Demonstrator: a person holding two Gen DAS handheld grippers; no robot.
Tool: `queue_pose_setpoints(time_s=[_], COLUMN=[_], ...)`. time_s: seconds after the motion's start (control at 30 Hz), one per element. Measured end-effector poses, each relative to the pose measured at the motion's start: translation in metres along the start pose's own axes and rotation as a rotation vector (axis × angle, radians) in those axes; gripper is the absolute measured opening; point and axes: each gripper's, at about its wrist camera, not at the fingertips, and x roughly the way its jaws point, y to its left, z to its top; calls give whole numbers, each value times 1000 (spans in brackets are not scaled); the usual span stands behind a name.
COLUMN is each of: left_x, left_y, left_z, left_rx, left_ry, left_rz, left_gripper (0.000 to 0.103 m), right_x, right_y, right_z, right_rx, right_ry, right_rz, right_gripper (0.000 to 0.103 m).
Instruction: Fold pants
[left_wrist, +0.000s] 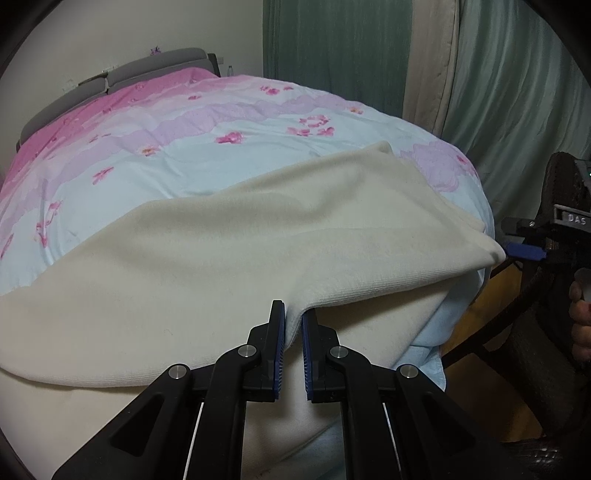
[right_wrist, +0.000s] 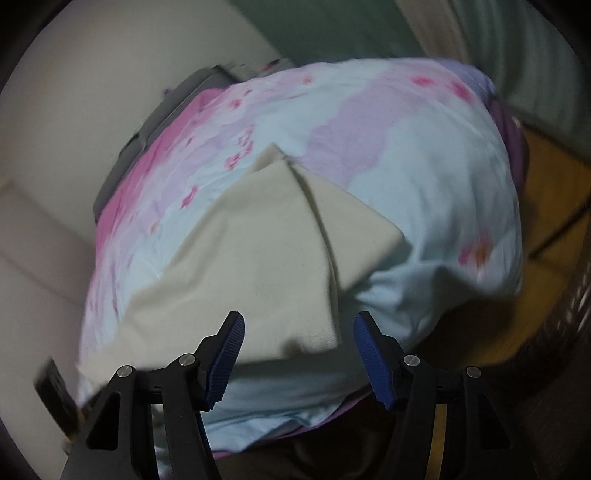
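Observation:
Cream pants (left_wrist: 258, 240) lie folded across the near end of a bed, on a pink and pale blue floral duvet (left_wrist: 221, 147). My left gripper (left_wrist: 293, 314) is shut on the pants' near edge, and the cloth bunches up between its blue pads. In the right wrist view the pants (right_wrist: 266, 258) run away from me in two overlapping layers. My right gripper (right_wrist: 299, 321) is open, with a near corner of the pants lying between its fingers and neither pad pressing on it. In the left wrist view, the right gripper (left_wrist: 517, 240) sits just off the pants' right corner.
The grey headboard (left_wrist: 122, 74) stands against a white wall at the far end of the bed. Green curtains (left_wrist: 498, 92) hang to the right. A dark wicker piece (left_wrist: 532, 354) and a person's hand (left_wrist: 580, 325) are at the right, above a yellow wooden floor (right_wrist: 554, 206).

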Motion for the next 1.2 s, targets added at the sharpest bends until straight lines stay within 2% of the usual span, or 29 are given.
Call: queue_pose_setpoints(time_s=[0.17, 0.2, 0.3, 0.43, 0.57, 0.67, 0.73, 0.77, 0.83, 0.97, 1.07, 1.13, 1.2], left_x=[6, 6, 5, 3, 4, 4, 4, 6, 8, 0, -4, -8, -16], left_y=[1, 1, -2, -8, -24, -28, -34, -36, -44, -52, -43, -34, -23], left_z=[-5, -6, -7, -5, 3, 8, 9, 9, 9, 13, 20, 23, 24], left_rx=[1, 2, 14, 5, 26, 23, 37, 42, 52, 66, 25, -1, -21], left_ry=[12, 15, 19, 35, 32, 26, 27, 33, 49, 5, -16, -32, -57], left_rz=[1, -2, -2, -12, -5, -31, -39, -46, -67, -68, -65, -69, -75], left_gripper=[11, 11, 10, 10, 10, 10, 9, 5, 2, 2, 2, 5, 14], right_x=[22, 28, 39, 32, 9, 5, 0, -1, -2, -6, -10, -15, -20], right_y=[4, 5, 3, -2, -6, -2, 9, 14, 17, 14, 15, 18, 23], right_z=[-10, -13, -16, -7, 23, 45, 49, 50, 51, 60, 69, 75, 79], right_rx=[35, 42, 62, 63, 39, 0, -59, -83, -90, -103, -111, -116, -126], right_ry=[52, 64, 90, 62, -30, -27, -50, -54, -65, -70, -82, -101, -119], right_rz=[-22, -34, -30, -37, -51, -36, -53, -62, -73, -72, -68, -59, -50], right_gripper=[62, 59, 7, 6, 6, 6, 6, 6, 5, 5, 5, 5, 5])
